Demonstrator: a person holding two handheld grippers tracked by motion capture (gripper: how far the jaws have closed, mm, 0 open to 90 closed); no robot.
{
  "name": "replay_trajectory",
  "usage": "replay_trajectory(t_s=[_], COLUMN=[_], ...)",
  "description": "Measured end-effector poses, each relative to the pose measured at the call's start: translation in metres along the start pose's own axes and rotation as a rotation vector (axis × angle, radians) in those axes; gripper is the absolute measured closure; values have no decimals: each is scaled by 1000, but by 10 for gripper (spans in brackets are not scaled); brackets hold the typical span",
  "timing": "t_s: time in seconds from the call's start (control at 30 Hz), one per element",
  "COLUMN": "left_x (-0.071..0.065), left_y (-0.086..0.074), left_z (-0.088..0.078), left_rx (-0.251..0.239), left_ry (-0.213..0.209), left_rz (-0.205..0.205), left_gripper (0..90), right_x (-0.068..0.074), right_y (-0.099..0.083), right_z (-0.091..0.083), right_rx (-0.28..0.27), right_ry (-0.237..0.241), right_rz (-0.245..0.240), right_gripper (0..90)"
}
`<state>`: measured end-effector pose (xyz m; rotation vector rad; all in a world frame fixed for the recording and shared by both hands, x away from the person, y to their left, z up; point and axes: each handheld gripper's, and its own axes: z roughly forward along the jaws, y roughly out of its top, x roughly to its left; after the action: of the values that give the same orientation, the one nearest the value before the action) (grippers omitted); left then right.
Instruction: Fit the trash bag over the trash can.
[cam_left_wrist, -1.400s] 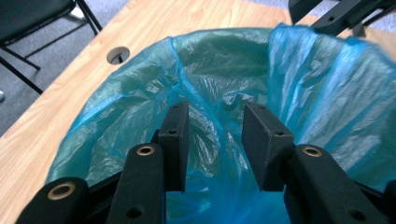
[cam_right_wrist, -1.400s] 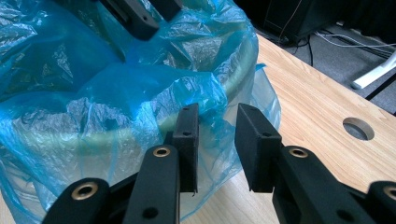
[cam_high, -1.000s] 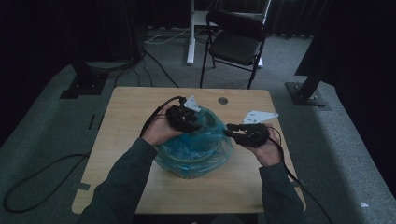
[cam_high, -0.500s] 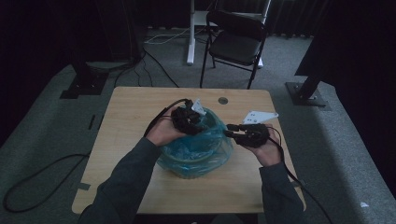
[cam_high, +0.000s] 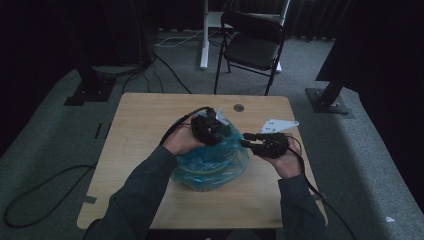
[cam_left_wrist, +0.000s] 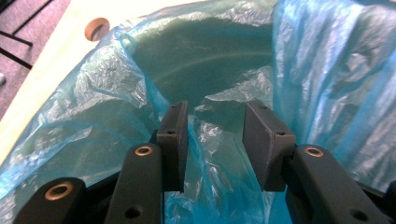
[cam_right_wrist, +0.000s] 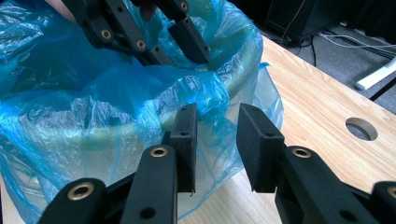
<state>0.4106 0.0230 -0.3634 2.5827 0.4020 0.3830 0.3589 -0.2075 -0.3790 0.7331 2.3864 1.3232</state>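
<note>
My left gripper (cam_left_wrist: 212, 140) hangs spread over the blue bag (cam_high: 215, 160) lining the basin at the table's (cam_high: 140, 130) middle; my right gripper (cam_right_wrist: 215, 140), jaws parted, sits beside the rim; I should pinch loose film and pull outward evenly.

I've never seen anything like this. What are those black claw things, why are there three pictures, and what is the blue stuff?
A person sits at a wooden table and holds a hand-operated left gripper and right gripper. One picture is taken from above; the other two come from cameras riding on each gripper, looking along its black jaws. The blue stuff is a thin plastic bag lining a round bin. Both pairs of jaws stand apart around folds of the bag at the rim, not clamped on it.
</note>
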Motion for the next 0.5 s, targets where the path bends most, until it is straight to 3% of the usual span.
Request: replay_trajectory(t_s=[0.5], left_x=[-2], left_y=[8], left_z=[22], left_rx=[78], left_ry=[-9], left_rz=[20], left_gripper=[599], right_x=[0], right_y=[0], right_z=[0], right_rx=[1], right_ry=[2], right_rz=[-3], right_gripper=[673])
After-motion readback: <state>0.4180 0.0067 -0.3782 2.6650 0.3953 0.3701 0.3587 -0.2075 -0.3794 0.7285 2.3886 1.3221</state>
